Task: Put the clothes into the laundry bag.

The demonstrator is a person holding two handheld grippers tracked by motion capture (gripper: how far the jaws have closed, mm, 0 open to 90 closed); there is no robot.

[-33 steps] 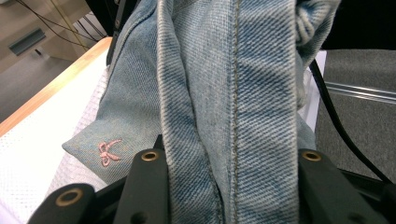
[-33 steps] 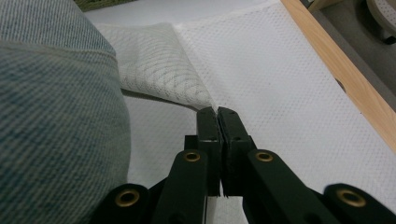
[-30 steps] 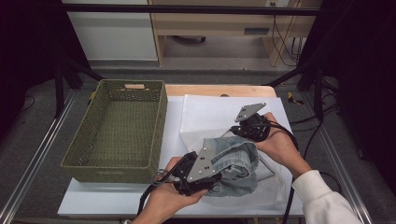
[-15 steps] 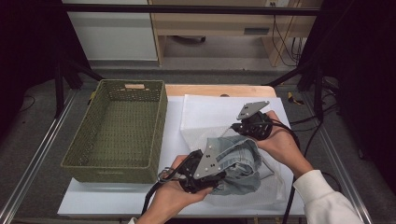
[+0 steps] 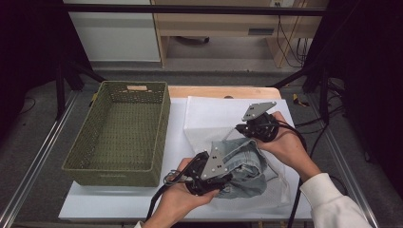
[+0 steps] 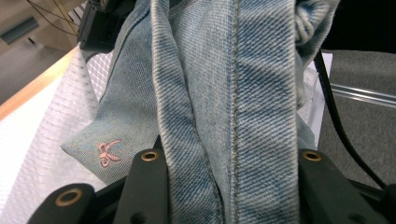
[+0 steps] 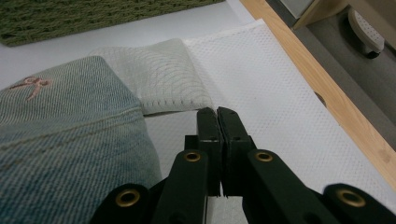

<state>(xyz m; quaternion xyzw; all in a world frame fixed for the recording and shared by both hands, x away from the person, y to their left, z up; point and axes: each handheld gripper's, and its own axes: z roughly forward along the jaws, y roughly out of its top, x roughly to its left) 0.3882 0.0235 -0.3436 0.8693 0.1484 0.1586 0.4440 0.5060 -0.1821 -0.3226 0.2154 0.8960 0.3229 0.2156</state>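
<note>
Mid-bagging: left gripper point(image 5: 209, 178) clamped the folded jeans point(image 5: 242, 166), right gripper point(image 5: 249, 129) pinched shut on the mesh bag point(image 5: 214, 114) edge beside them; basket point(image 5: 119, 133) untouched.

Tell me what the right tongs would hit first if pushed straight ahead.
Probably the folded edge of the white mesh bag, just beyond the shut right tongs. The jeans lie off to one side. Depth is hard to judge.
</note>
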